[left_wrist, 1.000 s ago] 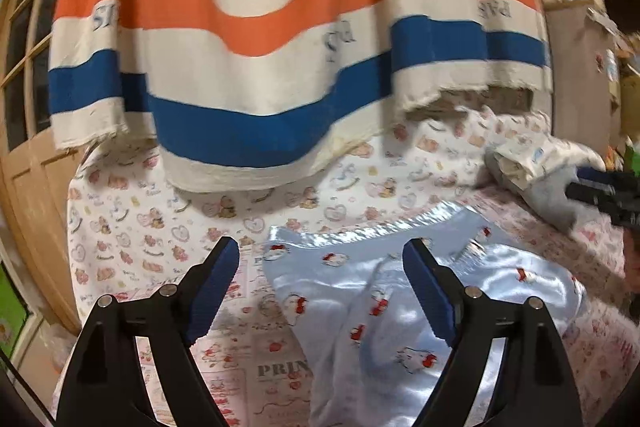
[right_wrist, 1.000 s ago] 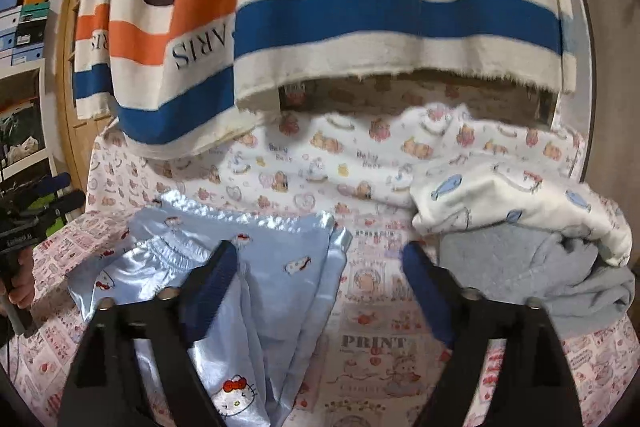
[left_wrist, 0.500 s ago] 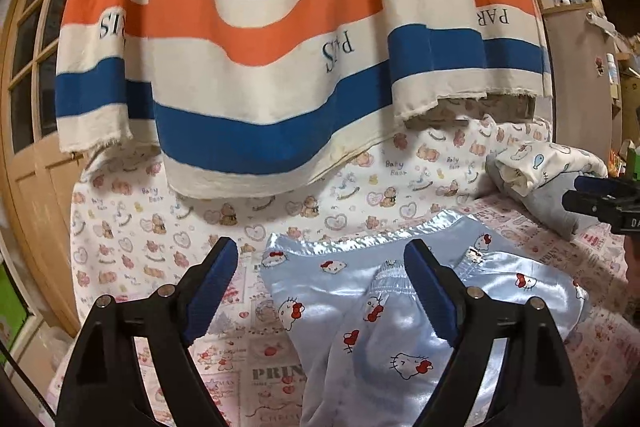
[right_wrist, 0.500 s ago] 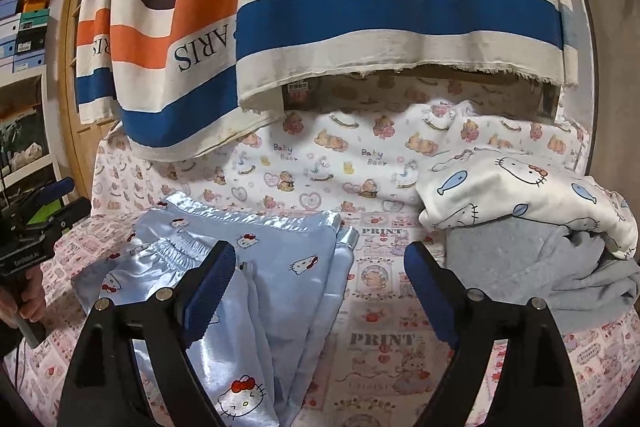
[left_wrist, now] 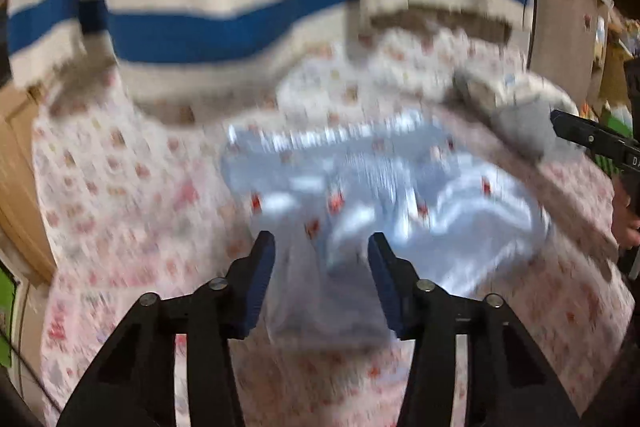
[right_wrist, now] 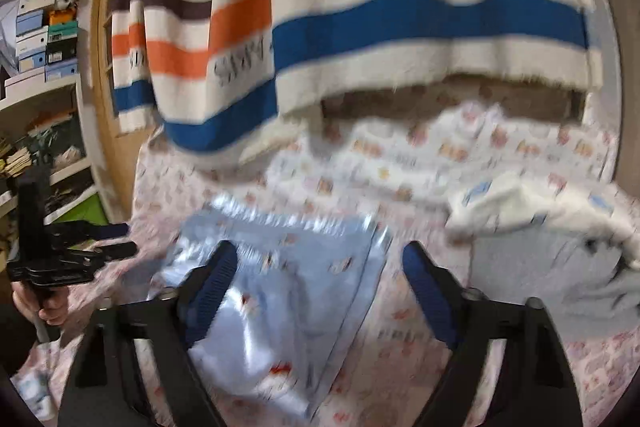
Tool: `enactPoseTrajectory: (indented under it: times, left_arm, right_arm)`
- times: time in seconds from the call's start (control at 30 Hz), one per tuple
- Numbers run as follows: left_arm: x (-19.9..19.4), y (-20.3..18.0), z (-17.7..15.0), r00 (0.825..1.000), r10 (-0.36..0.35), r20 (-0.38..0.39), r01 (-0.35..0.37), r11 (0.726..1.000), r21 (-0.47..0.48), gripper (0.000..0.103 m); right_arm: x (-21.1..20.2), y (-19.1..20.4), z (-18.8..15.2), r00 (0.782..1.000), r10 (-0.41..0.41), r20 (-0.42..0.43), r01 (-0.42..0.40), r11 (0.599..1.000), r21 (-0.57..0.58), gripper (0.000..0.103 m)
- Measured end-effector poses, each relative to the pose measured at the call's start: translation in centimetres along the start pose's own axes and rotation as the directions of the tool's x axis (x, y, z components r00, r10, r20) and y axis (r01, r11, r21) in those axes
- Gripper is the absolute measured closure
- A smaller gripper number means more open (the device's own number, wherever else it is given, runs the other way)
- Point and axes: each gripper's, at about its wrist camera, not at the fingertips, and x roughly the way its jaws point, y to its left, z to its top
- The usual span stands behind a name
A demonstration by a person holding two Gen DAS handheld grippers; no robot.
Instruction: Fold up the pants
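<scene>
Light blue satin pants (left_wrist: pixel 380 195) with small cartoon prints lie crumpled on a patterned sheet (left_wrist: pixel 120 207). The left wrist view is blurred; my left gripper (left_wrist: pixel 320 239) hovers over the pants' near part with its jaws closing. Fabric shows between the blue pads, and no pinch is visible. In the right wrist view, my right gripper (right_wrist: pixel 320 251) stands over the pants (right_wrist: pixel 280 287) near their right edge. Its jaws are closing too, still wide apart, with the cloth below them. Each gripper shows in the other's view: the right gripper (left_wrist: pixel 592 143), and the left gripper (right_wrist: pixel 100 243) held by a hand (right_wrist: pixel 44 303).
A striped blanket (right_wrist: pixel 400 27) in orange, blue and cream hangs behind the bed. A pile of white printed and grey clothes (right_wrist: pixel 560 247) lies to the right of the pants. Shelves with boxes (right_wrist: pixel 40 27) and a wooden door (right_wrist: pixel 100 67) stand at the left.
Both views have tipped downward toward the pants and gone blurry. The jaws of both grippers stand narrower than before, the left ones much more so.
</scene>
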Motion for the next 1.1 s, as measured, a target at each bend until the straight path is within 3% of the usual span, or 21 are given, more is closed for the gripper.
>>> enactPoseTrajectory:
  times: [0.03,0.13,0.3,0.33,0.4,0.43,0.47,0.53,0.77,1.1]
  left_arm:
    - [0.2,0.0,-0.3,1.000,0.000,-0.019,0.001,1.000,0.006,0.056]
    - [0.8,-0.1,-1.1,0.999,0.023,-0.040,-0.022,0.999,0.025,0.056]
    - [1.9,-0.9,-2.2,0.996,0.038,-0.080,-0.033,0.998,0.060,0.056]
    - [2.0,-1.1,-2.3,0.995,0.036,-0.088,-0.030,0.997,0.069,0.058]
    - [2.1,-1.0,-2.4,0.995,0.041,-0.094,-0.035,0.997,0.068,0.089]
    - [2.1,-0.9,-2.4,0.995,0.032,-0.097,-0.026,0.998,0.062,0.101]
    - [1.9,-0.8,-2.4,0.996,0.013,-0.088,-0.008,0.999,0.054,0.102]
    - [1.1,-0.9,-2.4,0.998,0.017,-0.054,-0.014,0.998,0.058,0.102]
    - [-2.5,-1.3,-3.5,0.999,-0.010,-0.032,0.012,0.998,0.069,0.102]
    - [-8.2,-3.3,-8.3,0.998,-0.054,-0.015,0.055,0.995,0.083,0.102]
  right_arm:
    - [0.4,0.0,-0.4,0.999,0.032,-0.037,-0.032,0.999,0.007,0.038]
    - [1.8,0.5,-1.8,0.982,0.128,-0.136,-0.127,0.992,0.019,0.039]
    - [3.5,1.1,-3.3,0.963,0.113,-0.244,-0.119,0.993,-0.008,0.044]
    - [3.8,1.2,-3.5,0.956,0.115,-0.271,-0.122,0.993,-0.008,0.052]
    - [4.1,1.0,-4.0,0.947,0.116,-0.299,-0.120,0.993,0.004,0.067]
    - [4.2,0.8,-4.2,0.947,0.118,-0.298,-0.116,0.993,0.023,0.080]
    - [4.3,0.5,-4.2,0.947,0.125,-0.297,-0.117,0.992,0.043,0.092]
    - [4.3,0.2,-4.3,0.949,0.123,-0.291,-0.109,0.992,0.064,0.101]
    - [-1.1,1.4,-5.3,0.979,0.062,-0.197,-0.056,0.998,0.033,0.103]
    - [-8.2,7.1,-8.3,0.976,0.118,-0.181,-0.137,0.986,-0.093,0.103]
